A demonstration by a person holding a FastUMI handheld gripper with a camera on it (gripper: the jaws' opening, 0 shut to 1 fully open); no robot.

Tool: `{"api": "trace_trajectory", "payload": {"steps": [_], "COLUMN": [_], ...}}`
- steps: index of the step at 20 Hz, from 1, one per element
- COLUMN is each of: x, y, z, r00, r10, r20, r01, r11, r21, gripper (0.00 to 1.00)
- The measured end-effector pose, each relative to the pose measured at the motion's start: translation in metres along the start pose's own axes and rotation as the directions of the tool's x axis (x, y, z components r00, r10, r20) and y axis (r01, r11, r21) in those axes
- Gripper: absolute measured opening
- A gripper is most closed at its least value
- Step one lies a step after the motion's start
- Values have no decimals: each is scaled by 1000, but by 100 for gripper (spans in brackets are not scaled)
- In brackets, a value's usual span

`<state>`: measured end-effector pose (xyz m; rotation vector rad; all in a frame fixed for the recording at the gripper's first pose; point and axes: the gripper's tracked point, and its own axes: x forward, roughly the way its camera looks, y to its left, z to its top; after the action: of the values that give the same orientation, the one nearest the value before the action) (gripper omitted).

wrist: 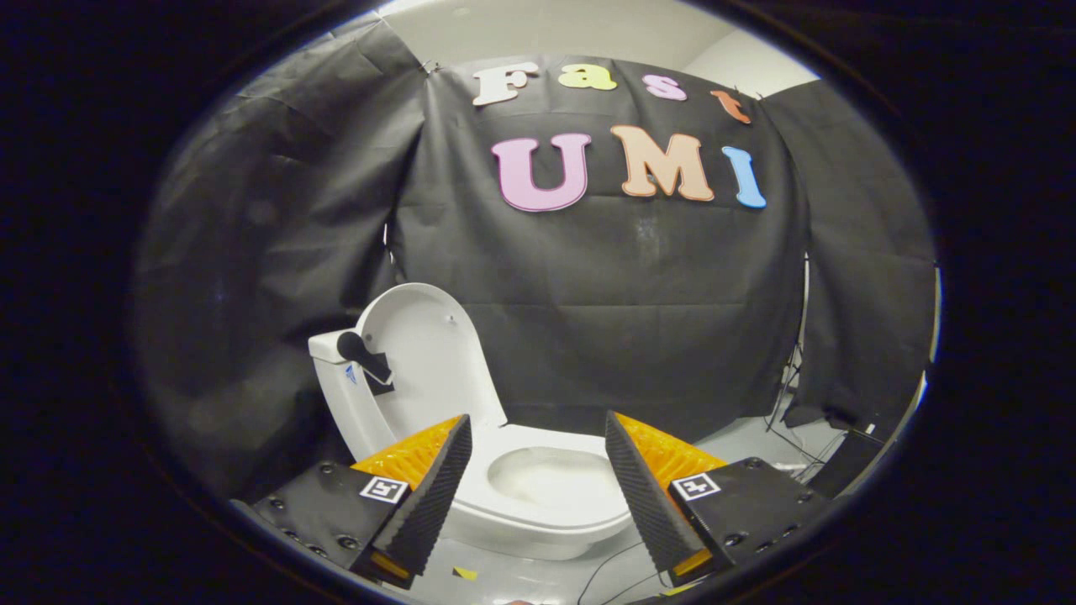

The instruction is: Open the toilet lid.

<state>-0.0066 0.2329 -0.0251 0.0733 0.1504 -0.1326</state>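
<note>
Two fingers of the gripper [538, 454] stand spread wide with nothing between them; we log it as released. Just beyond the tips we see the toilet [538, 504], its bowl [551, 475] exposed. The toilet lid [429, 357] stands upright against the tank [336, 378], near the black flush handle [357, 349]. Whether the seat ring is up with it we cannot quite tell. We judge the opening step done; the next move likely calls only for drawing clear without knocking the lid. Behind hangs the black cloth wall [630, 319]; cables [786, 420] trail on the floor at its foot.
</note>
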Motion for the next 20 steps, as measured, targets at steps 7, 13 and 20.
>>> {"api": "trace_trajectory", "payload": {"steps": [7,13,20], "x": [1,1,1], "y": [2,4,-2], "z": [1,-4,-6], "r00": [1000,1000,1000], "r10": [2,4,-8], "r20": [-1,-19,-24], "r01": [-2,-4,7], "r11": [1000,1000,1000], "r21": [-7,-22,-18], "gripper": [98,98,98]}}
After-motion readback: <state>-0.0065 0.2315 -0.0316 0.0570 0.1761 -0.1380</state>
